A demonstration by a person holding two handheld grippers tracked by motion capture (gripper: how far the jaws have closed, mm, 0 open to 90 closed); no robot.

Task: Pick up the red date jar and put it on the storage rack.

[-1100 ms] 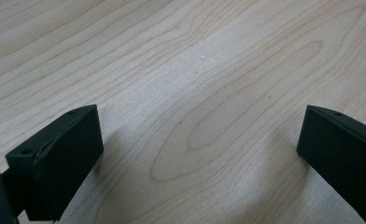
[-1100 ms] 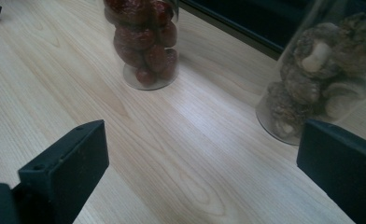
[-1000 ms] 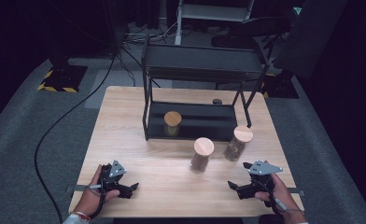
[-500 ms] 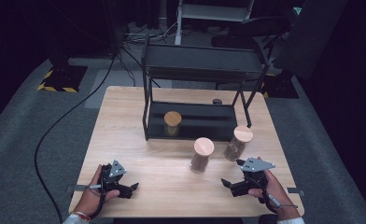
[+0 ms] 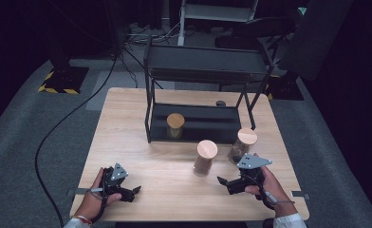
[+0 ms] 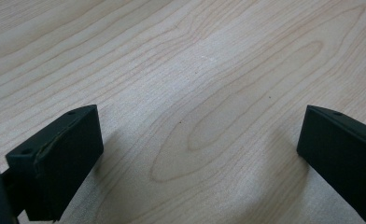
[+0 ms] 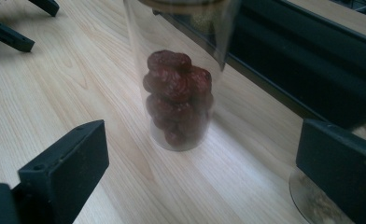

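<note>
Risk: your right hand-held gripper [image 5: 224, 183], jaws wide apart, approaches the date jar [image 5: 205, 158]; clip it off-centre and it topples. Left hand-held gripper [image 5: 132, 192] rests open.

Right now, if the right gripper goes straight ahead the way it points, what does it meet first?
Most likely the glass jar of dark red dried fruit, centred between the open right gripper fingers. Depth is hard to judge; a second jar sits close by its right finger.

Two black hand-held claws

Left claw [image 5: 135, 190] and right claw [image 5: 223, 182] carry grey three-cornered plates; white cuff [image 5: 284, 222], red-orange wristband [image 5: 81, 219].
</note>
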